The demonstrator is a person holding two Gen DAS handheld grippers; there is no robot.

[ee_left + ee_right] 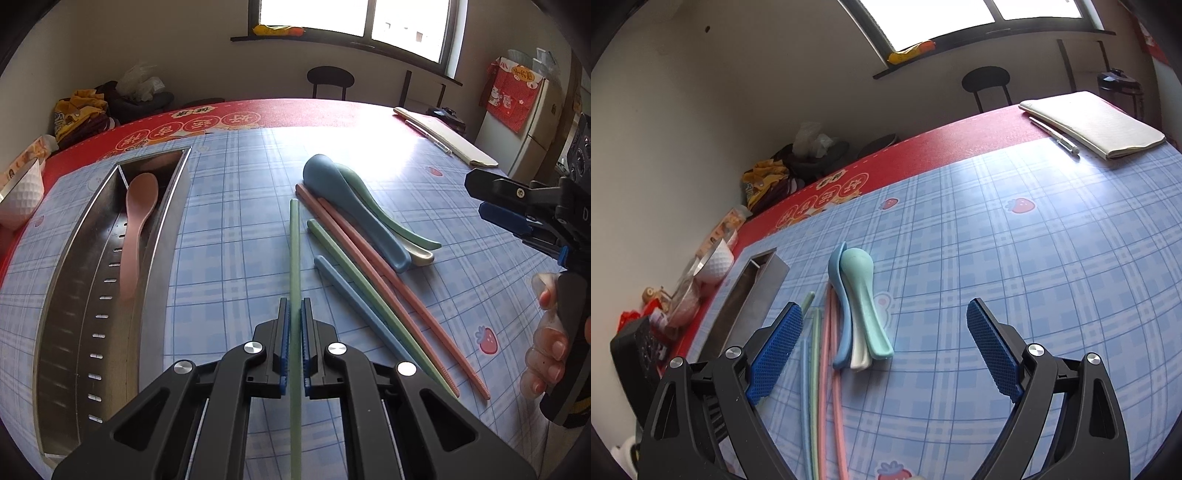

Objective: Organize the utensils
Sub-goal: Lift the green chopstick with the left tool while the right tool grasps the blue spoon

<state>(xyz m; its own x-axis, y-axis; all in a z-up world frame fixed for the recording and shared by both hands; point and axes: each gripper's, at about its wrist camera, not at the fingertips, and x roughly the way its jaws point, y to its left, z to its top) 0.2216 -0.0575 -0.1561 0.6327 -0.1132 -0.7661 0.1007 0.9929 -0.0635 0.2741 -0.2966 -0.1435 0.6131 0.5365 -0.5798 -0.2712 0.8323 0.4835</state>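
Note:
My left gripper point(294, 314) is shut on a green chopstick point(294, 251) that points away from me over the table. To its left stands a long steel utensil tray point(162, 236) with a pink spoon point(135, 229) in it. To the right lie a second green chopstick point(369, 291), a blue chopstick point(354, 302), two pink chopsticks point(388, 277) and stacked blue point(354, 206), white and green spoons. My right gripper point(884, 314) is open above the table, near the spoon handles point(864, 332). It also shows in the left wrist view point(491, 199).
A blue plaid cloth point(1034, 258) covers the table, with a red mat point(258, 114) at the far side. A notebook point(1097, 122) and pen point(1056, 138) lie at the far right. A white bowl point(20, 195) and jars stand by the left edge. Chairs stand beyond.

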